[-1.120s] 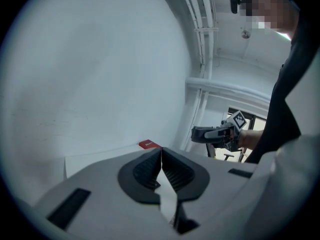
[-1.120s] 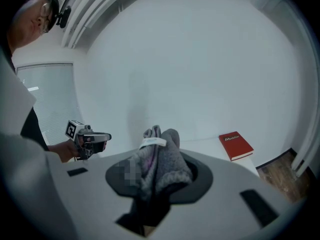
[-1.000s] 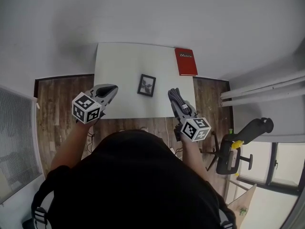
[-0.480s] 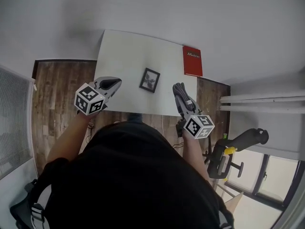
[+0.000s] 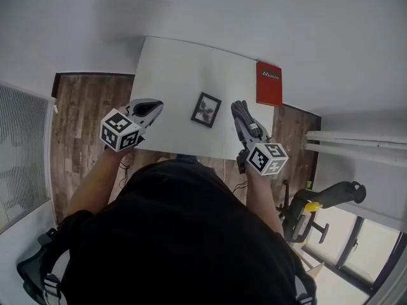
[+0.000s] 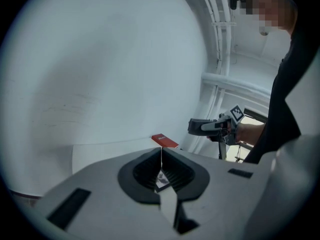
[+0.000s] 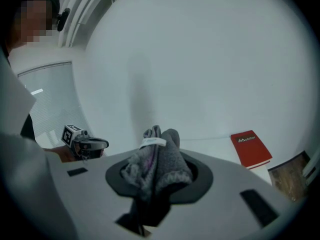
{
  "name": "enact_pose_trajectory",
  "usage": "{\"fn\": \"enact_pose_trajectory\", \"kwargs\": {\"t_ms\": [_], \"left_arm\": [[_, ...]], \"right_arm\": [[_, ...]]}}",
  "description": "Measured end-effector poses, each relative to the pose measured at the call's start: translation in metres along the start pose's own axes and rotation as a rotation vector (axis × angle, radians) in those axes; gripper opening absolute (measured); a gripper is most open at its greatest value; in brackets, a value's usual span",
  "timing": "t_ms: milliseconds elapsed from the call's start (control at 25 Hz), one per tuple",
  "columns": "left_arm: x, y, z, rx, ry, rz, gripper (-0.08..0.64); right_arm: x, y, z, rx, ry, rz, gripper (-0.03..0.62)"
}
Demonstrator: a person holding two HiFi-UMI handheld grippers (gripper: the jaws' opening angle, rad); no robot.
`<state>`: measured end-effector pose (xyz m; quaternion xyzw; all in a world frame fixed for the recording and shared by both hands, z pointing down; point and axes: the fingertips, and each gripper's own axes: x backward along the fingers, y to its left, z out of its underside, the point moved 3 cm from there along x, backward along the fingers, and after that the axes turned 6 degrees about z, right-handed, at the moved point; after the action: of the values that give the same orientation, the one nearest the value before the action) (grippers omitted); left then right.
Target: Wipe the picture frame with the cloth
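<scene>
Right hand-held gripper point(image 5: 238, 109) has neared picture frame point(image 5: 206, 109) on white table point(image 5: 172, 68).

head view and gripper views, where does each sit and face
Head view: on the head, facing down at table, picture frame; torso, arms show.
Left gripper view: on left gripper, along shut jaws; right hand shows.
Right gripper view: on right gripper, along jaws gripping cloth; left hand shows.
Gripper views share the red book.

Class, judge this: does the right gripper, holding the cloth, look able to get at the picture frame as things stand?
Probably yes. The right gripper, shut on the cloth, hangs beside the picture frame on the table, with only bare table between them.
</scene>
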<state>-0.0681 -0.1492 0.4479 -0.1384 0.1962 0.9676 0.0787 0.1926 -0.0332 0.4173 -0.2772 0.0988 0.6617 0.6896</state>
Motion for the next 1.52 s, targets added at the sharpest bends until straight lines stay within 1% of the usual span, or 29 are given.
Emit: {"fn": "enact_pose_trajectory", "kwargs": {"t_ms": [240, 440, 680, 920, 1000, 1160, 1320, 1400, 1480, 1520], "left_arm": [[-0.031, 0.015, 0.006, 0.001, 0.046, -0.005, 0.011], [-0.056, 0.026, 0.017, 0.034, 0.066, 0.005, 0.011], [-0.089, 0.029, 0.042, 0.049, 0.121, 0.041, 0.011], [-0.117, 0.036, 0.073, 0.096, 0.138, 0.051, 0.011], [-0.123, 0.036, 0.083, 0.095, 0.153, 0.057, 0.011], [-0.137, 0.035, 0.102, 0.083, 0.188, 0.072, 0.011], [-0.15, 0.031, 0.119, 0.077, 0.221, 0.076, 0.012], [-0.156, 0.031, 0.127, 0.061, 0.242, 0.07, 0.012], [-0.163, 0.03, 0.136, 0.034, 0.266, 0.066, 0.013], [-0.166, 0.029, 0.141, 0.025, 0.278, 0.068, 0.02]], "right_arm": [[-0.031, -0.025, -0.004, -0.006, 0.043, -0.005, 0.106], [-0.056, -0.04, -0.002, 0.018, 0.093, -0.01, 0.106], [-0.085, -0.06, 0.014, 0.082, 0.167, 0.002, 0.106], [-0.109, -0.078, 0.041, 0.146, 0.253, 0.006, 0.106], [-0.117, -0.082, 0.05, 0.136, 0.275, -0.002, 0.106], [-0.133, -0.091, 0.061, 0.081, 0.299, -0.014, 0.106], [-0.147, -0.098, 0.07, 0.089, 0.324, -0.023, 0.106], [-0.155, -0.101, 0.075, 0.095, 0.34, -0.029, 0.106], [-0.164, -0.102, 0.08, 0.125, 0.357, -0.027, 0.106], [-0.169, -0.103, 0.084, 0.157, 0.368, -0.022, 0.106]]}}
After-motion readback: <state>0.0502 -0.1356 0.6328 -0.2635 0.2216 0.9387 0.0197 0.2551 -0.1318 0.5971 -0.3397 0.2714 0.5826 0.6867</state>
